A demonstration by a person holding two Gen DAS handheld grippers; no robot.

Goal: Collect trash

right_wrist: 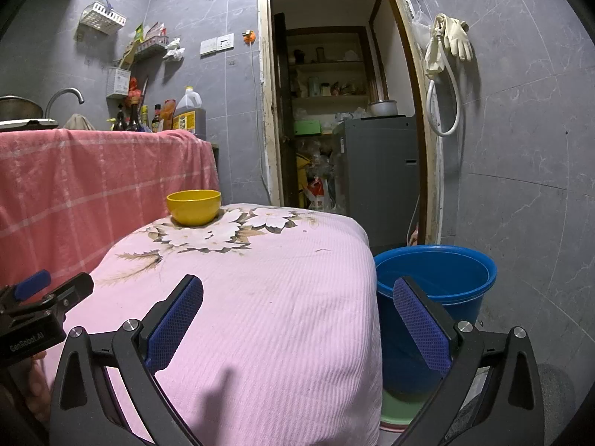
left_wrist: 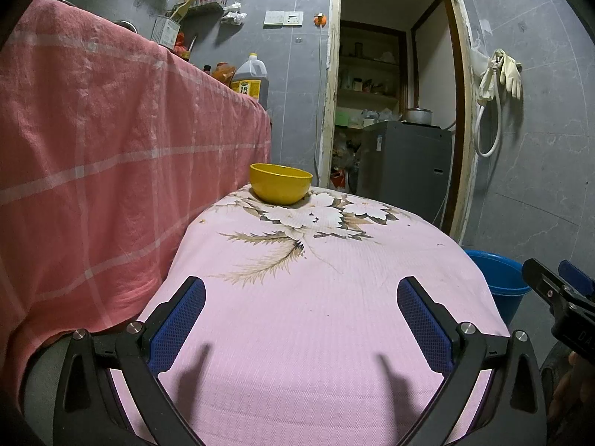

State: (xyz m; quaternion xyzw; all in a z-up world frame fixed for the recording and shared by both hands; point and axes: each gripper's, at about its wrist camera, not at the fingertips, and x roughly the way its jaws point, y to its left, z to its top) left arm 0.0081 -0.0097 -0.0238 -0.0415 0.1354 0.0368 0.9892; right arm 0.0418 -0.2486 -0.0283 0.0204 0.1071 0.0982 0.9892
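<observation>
A yellow bowl (left_wrist: pixel 280 183) stands at the far edge of a table covered with a pink floral cloth (left_wrist: pixel 316 297); it also shows in the right wrist view (right_wrist: pixel 193 206). A blue bucket (right_wrist: pixel 435 282) stands on the floor at the table's right side, partly seen in the left wrist view (left_wrist: pixel 500 278). My left gripper (left_wrist: pixel 301 319) is open and empty above the near part of the cloth. My right gripper (right_wrist: pixel 297 319) is open and empty over the table's right edge, beside the bucket. No loose trash is visible on the cloth.
A counter draped in a red checked cloth (left_wrist: pixel 111 141) runs along the left, with bottles and an oil jug (right_wrist: pixel 189 111) on it. A doorway at the back shows a grey appliance (right_wrist: pixel 375 171) and shelves. Rubber gloves (right_wrist: pixel 452 37) hang on the right wall.
</observation>
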